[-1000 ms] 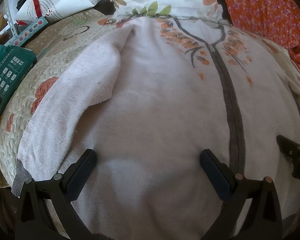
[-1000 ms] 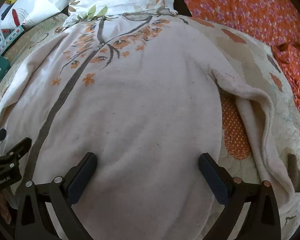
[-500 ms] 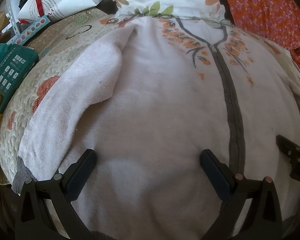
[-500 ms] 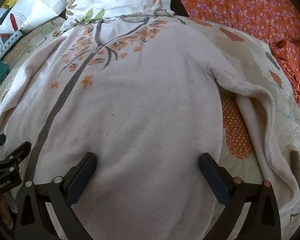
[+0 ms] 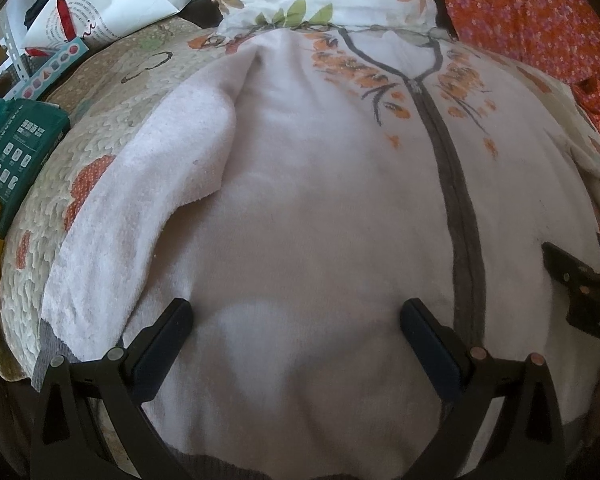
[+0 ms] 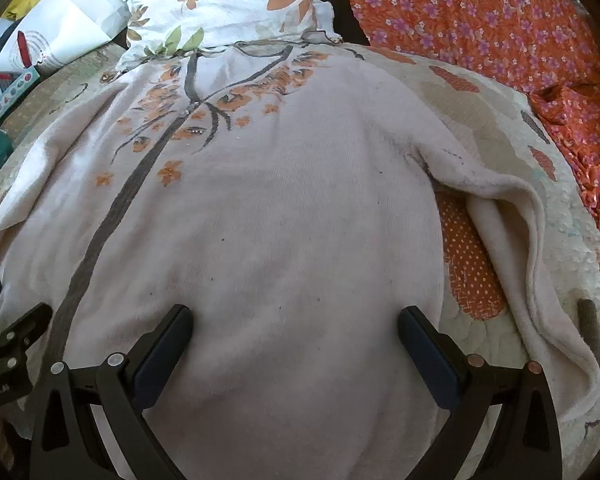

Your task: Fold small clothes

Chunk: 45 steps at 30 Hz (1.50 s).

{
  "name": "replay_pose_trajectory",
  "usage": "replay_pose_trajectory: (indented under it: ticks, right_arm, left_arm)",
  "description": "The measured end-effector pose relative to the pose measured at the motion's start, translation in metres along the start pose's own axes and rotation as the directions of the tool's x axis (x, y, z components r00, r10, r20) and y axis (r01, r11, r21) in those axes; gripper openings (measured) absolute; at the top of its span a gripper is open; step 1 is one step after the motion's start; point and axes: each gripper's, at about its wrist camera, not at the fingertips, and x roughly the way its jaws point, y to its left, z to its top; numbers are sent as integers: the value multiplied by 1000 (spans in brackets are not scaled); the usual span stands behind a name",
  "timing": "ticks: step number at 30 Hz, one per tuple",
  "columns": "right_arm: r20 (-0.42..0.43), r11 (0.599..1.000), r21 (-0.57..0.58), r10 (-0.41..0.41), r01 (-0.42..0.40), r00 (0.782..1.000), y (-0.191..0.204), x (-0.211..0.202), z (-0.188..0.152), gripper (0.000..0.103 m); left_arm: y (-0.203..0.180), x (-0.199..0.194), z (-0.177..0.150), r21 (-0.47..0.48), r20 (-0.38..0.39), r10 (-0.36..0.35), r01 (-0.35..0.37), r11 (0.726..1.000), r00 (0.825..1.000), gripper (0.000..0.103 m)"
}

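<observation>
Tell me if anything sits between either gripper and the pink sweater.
Nothing visible does. The left gripper and the right gripper both hang open directly over the pink sweater, which lies spread on the quilt with bare fabric between the fingers.

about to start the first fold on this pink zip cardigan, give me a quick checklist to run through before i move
1. Left gripper open, holding nothing: ok.
2. Right gripper open, holding nothing: ok.
3. Cardigan body spread flat, front up: ok.
4. Left sleeve lying flat: not ok, its edge is turned over.
5. Right sleeve lying flat: not ok, bunched into a ridge on the quilt.
6. Bottom hem even: cannot tell, mostly hidden by the grippers.
</observation>
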Motion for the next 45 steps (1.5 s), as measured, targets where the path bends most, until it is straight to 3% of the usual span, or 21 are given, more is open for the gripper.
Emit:
replay_pose_trajectory:
  ticks: [15,26,33,40,45]
  right_arm:
    - [-3,995,60,-81,81,997,8,0,0,103]
    - [-13,992,77,-100,100,995,9,-1,-1,103]
    - [-24,994,73,-79,80,997,7,1,2,103]
    - [-35,994,73,-75,77,997,7,1,3,103]
    - [-37,995,72,-68,70,997,7,2,4,103]
  left_arm:
    - [-4,0,-4,-29,21,37,-37,999,999,103]
    - [-3,0,1,-63,-7,30,-31,998,1000,103]
    - [-20,-16,10,-45,-4,-96,96,994,995,103]
    - [-37,-39,26,-14,68,-113,114,993,991,103]
    - [-34,-38,34,-37,66,-114,117,992,991,103]
